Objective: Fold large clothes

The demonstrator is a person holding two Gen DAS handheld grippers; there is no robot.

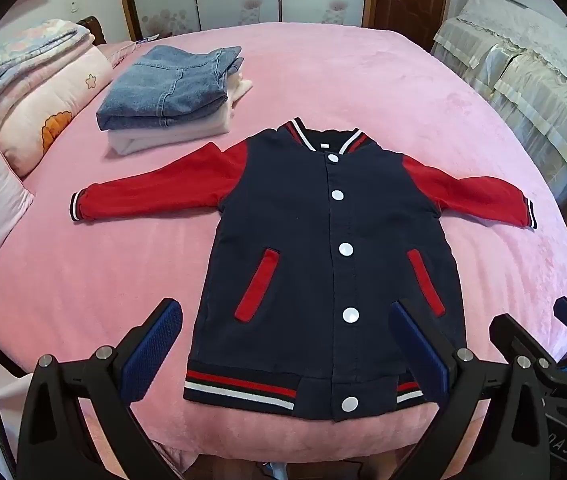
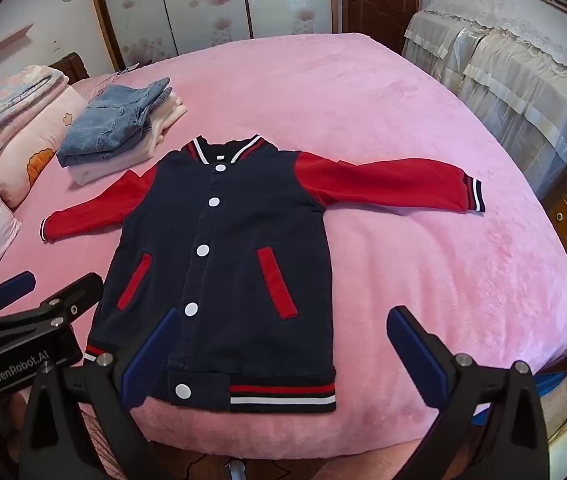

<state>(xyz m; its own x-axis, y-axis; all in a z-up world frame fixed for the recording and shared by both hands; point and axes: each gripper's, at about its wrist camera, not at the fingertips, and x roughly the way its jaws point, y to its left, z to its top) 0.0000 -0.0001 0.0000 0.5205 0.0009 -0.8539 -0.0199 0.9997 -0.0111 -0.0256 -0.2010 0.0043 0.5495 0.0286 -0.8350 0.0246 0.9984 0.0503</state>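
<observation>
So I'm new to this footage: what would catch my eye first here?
The navy jacket with red sleeves and white snap buttons, spread flat, face up, arms out, in the middle of the pink bed. Behind it, toward the pillows, sits a stack of folded clothes with jeans on top. Both tools, left tool and right tool, hang open over the hem.

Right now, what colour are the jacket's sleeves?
Red sleeves, with striped cuffs; clearest in the left wrist view.
</observation>
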